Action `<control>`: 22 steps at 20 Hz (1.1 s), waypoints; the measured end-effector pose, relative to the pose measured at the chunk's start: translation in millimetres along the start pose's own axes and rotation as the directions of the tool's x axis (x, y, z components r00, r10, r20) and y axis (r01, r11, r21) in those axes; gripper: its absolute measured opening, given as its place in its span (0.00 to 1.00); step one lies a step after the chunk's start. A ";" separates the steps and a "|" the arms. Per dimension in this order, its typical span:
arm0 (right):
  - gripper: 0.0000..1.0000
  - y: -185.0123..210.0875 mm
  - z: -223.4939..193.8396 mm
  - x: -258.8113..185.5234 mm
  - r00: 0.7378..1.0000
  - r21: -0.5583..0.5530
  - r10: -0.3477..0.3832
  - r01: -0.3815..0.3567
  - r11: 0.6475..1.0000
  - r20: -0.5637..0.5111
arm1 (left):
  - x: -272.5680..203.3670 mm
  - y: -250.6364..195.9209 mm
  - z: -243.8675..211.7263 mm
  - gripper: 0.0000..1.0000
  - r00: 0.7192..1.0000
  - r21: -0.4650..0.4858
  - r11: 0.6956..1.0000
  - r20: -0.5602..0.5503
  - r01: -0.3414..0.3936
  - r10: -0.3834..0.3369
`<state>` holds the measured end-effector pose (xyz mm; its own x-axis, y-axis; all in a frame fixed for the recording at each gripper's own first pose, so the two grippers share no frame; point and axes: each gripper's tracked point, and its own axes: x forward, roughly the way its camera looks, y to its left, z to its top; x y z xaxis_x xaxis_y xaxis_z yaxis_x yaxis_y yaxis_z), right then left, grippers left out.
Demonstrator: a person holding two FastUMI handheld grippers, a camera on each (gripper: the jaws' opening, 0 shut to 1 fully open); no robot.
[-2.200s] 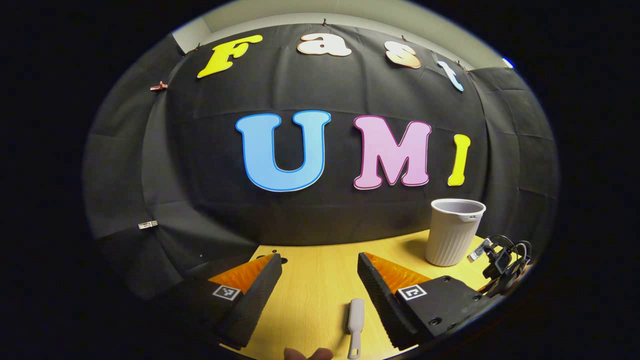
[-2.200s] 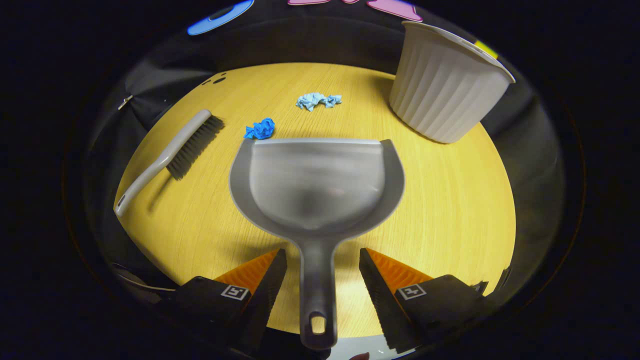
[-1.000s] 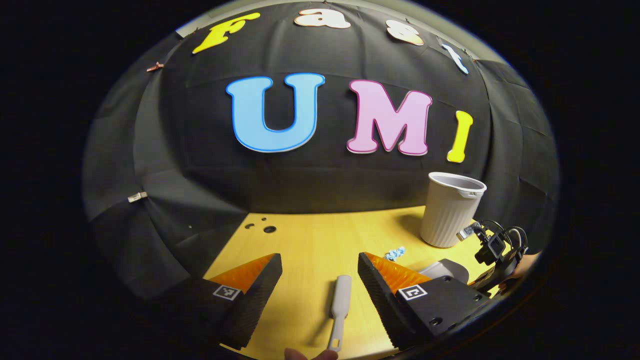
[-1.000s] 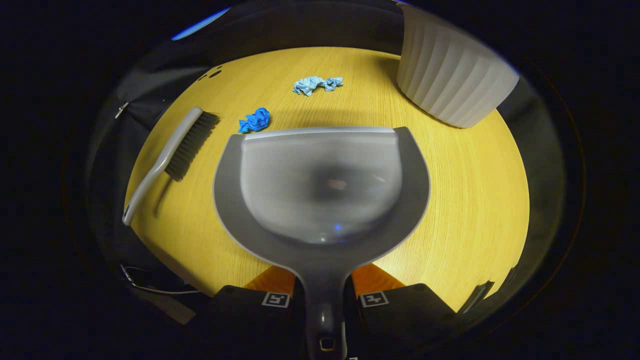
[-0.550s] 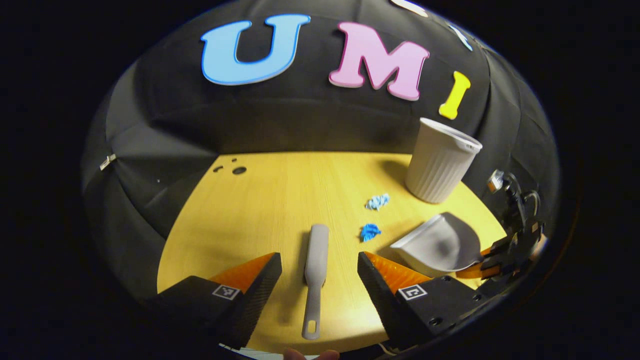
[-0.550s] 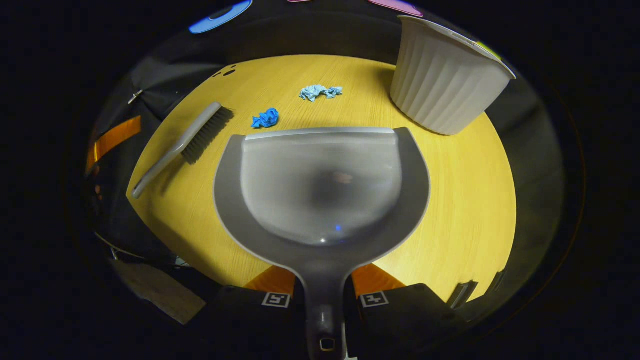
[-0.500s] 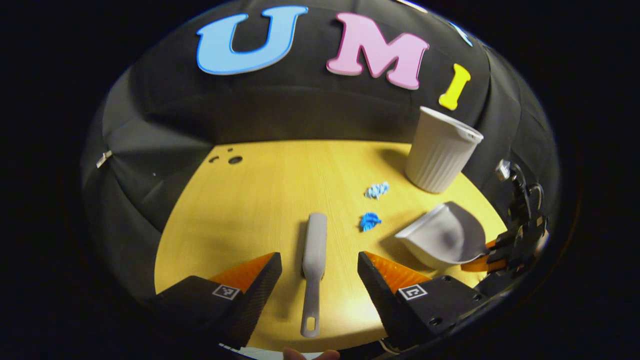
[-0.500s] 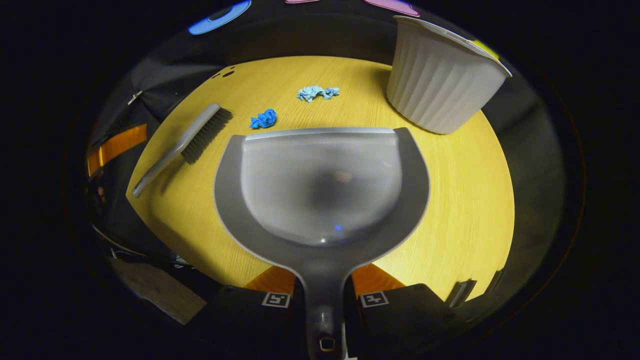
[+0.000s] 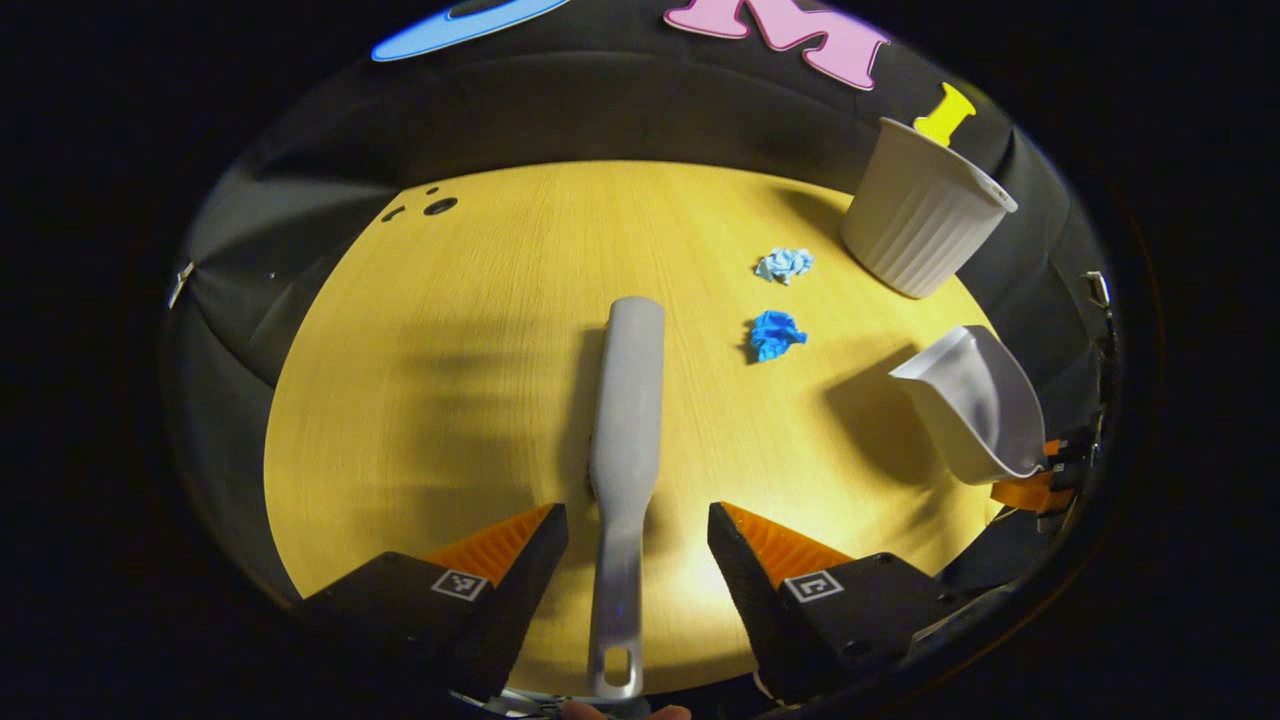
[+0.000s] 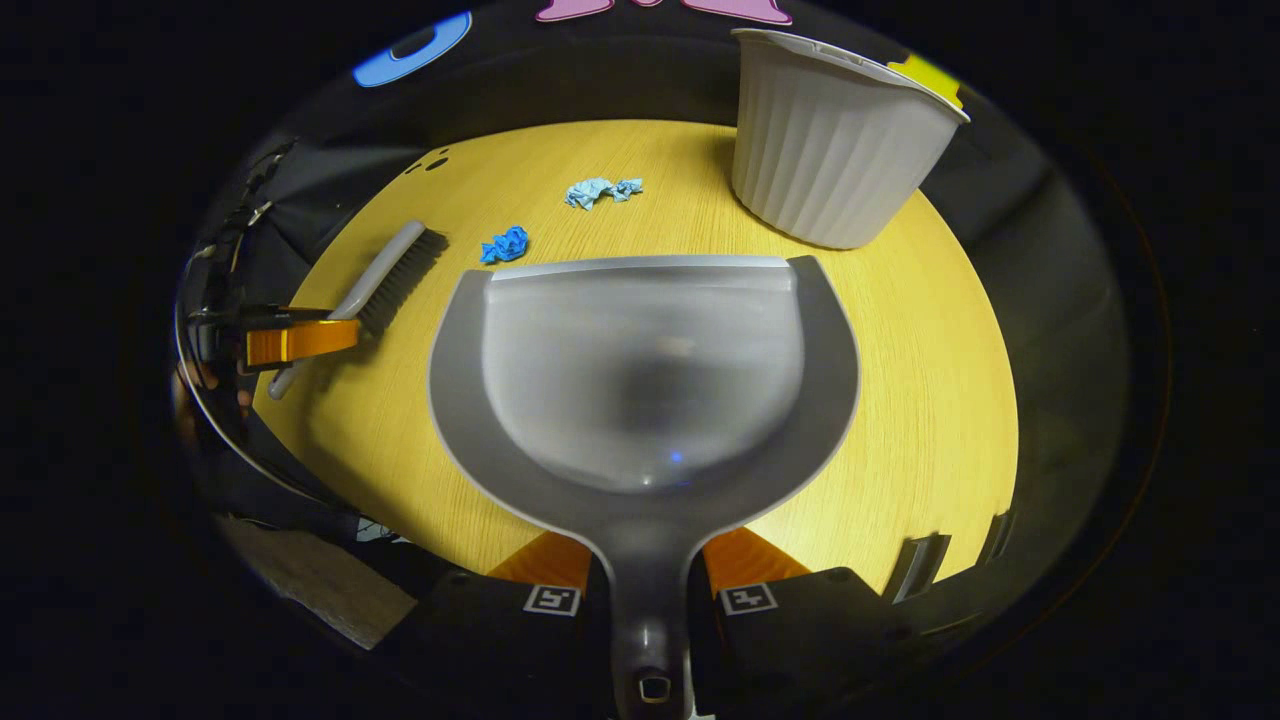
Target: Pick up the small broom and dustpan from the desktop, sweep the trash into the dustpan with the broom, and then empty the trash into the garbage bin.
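The right gripper (image 10: pixel 645 560) clamps the dustpan (image 10: pixel 640 370) handle; the pan is held above the desktop (image 10: pixel 930 400); the left gripper (image 9: pixel 630 525) is spread, its fingers straddling the broom (image 9: pixel 625 440) handle without contact; beyond lie dark-blue scrap (image 9: pixel 775 334), pale-blue scrap (image 9: pixel 785 264), then the garbage bin (image 9: pixel 920 225).

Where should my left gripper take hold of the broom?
On the broom's slim handle, nearest you. It lies flat on the desk, bristle head pointing away, handle already between the open left gripper's fingers. Come down from above and close across the narrow neck.
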<state>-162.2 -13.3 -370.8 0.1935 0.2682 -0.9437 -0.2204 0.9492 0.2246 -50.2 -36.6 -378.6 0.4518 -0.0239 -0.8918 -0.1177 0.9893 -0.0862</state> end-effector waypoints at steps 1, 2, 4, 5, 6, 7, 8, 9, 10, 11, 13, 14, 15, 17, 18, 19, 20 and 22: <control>0.35 -0.7 -2.4 0.2 1.000 0.002 0.000 0.001 1.000 -0.004 | 5.7 2.5 -4.4 0.90 1.000 0.002 1.000 -0.022 -0.006 0.006; 0.36 -1.3 -3.5 0.1 1.000 0.009 -0.001 0.001 1.000 -0.005 | 10.3 5.1 -7.5 0.87 0.999 0.002 1.000 -0.044 -0.013 0.013; 0.36 -2.9 -5.2 -1.6 1.000 0.020 -0.001 0.001 1.000 -0.006 | 19.1 5.1 -14.5 0.86 0.997 -0.006 1.000 -0.080 -0.013 0.013; 0.36 -4.2 -6.3 -2.1 1.000 0.023 -0.002 0.002 1.000 -0.007 | 22.0 4.0 -18.1 0.84 0.996 -0.007 1.000 -0.093 -0.013 0.012; 0.35 -4.6 -5.5 -2.4 1.000 0.024 -0.002 0.002 1.000 -0.008 | 24.9 5.3 -20.8 0.83 0.994 -0.004 1.000 -0.108 -0.022 0.021; 0.35 -5.1 -6.7 -2.4 1.000 0.024 -0.001 0.001 1.000 -0.009 | 24.0 9.0 -20.0 0.83 0.994 0.012 0.999 -0.104 -0.038 0.039; 0.35 -4.6 -5.8 -2.2 1.000 0.022 0.001 -0.001 1.000 -0.012 | 26.4 9.2 -17.8 0.78 0.994 0.033 0.999 -0.098 -0.040 0.043; 0.36 -3.8 -6.0 -2.4 1.000 0.019 0.005 -0.005 1.000 -0.015 | 29.7 8.7 -17.5 0.79 0.994 0.061 0.997 -0.095 -0.045 0.051; 0.36 -2.7 -6.0 -2.5 1.000 0.015 0.011 -0.011 1.000 -0.020 | 31.6 10.4 -19.3 0.76 0.992 0.088 0.995 -0.106 -0.054 0.063; 0.36 -0.7 -6.8 -3.1 1.000 0.010 0.016 -0.016 1.000 -0.026 | 32.9 8.1 -14.7 0.75 0.996 0.098 0.994 -0.076 -0.048 0.056; 0.36 1.4 -8.2 -5.0 0.999 -0.014 0.022 -0.023 1.000 -0.046 | 32.3 9.0 -14.2 0.67 0.996 0.086 0.995 -0.060 -0.059 0.064; 0.36 3.3 -8.0 -5.6 0.998 -0.031 0.025 -0.027 0.999 -0.058 | 31.0 10.3 -12.8 0.61 0.996 0.083 0.995 -0.054 -0.064 0.069; 0.35 4.6 -10.2 -7.3 0.997 -0.052 0.029 -0.033 0.998 -0.072 | 33.8 10.0 -15.1 0.47 0.996 0.078 0.995 -0.050 -0.065 0.069; 0.35 7.0 -11.6 -10.2 0.994 -0.101 0.029 -0.040 0.994 -0.105 | 33.9 10.7 -11.8 0.31 0.996 0.104 0.992 -0.047 -0.067 0.072; 0.35 7.3 -12.1 -12.0 0.992 -0.126 0.025 -0.041 0.991 -0.124 | 33.0 13.5 -4.2 0.29 0.996 0.136 0.988 -0.031 -0.079 0.083; 0.36 7.2 -13.0 -14.0 0.990 -0.152 0.018 -0.039 0.988 -0.139 | 30.8 15.8 6.6 0.29 0.996 0.173 0.981 -0.002 -0.086 0.088; 0.36 5.6 -11.5 -15.0 0.989 -0.178 0.009 -0.036 0.983 -0.150 | 30.2 14.1 20.3 0.29 0.996 0.201 0.976 0.023 -0.085 0.082; 0.35 3.3 -7.7 -12.3 0.986 -0.209 -0.007 -0.028 0.977 -0.166 | 33.1 8.6 48.0 0.27 0.996 0.229 0.971 0.065 -0.067 0.054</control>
<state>-172.7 -14.7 -360.3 0.0339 0.2304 -0.9725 -0.4212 0.8857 0.1952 6.1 -22.0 -387.5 0.5011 0.0386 -0.8645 0.0580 0.9953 0.0781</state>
